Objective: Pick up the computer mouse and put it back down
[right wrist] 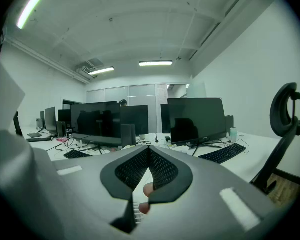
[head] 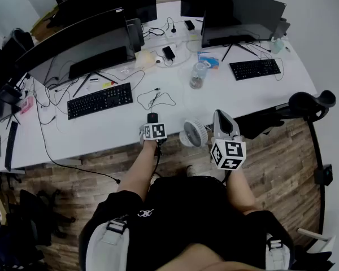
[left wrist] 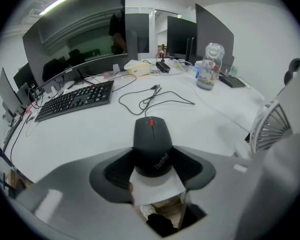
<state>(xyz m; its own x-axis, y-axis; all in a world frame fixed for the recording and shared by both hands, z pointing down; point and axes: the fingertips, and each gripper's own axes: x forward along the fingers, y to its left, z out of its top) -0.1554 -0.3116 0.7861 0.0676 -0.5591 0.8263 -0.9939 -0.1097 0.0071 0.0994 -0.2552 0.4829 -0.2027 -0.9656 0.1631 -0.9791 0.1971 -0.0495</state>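
The black computer mouse point(left wrist: 152, 141) with a red scroll wheel sits between the jaws of my left gripper point(left wrist: 153, 154), which is shut on its rear half. It is over the front edge of the white desk point(left wrist: 90, 129); I cannot tell whether it touches the top. Its cable point(left wrist: 155, 96) runs away across the desk. From the head view, the mouse point(head: 152, 117) shows just ahead of the left gripper point(head: 153, 123). My right gripper point(head: 222, 120) is off the desk edge to the right, tilted up. Its jaws point(right wrist: 149, 151) are shut on nothing.
A small white fan point(head: 193, 133) stands at the desk edge between the grippers. A black keyboard point(head: 100, 100) lies to the left, a clear bottle point(head: 198, 75) farther back. Monitors point(head: 79, 47) line the rear. An office chair point(head: 311, 103) stands at the right.
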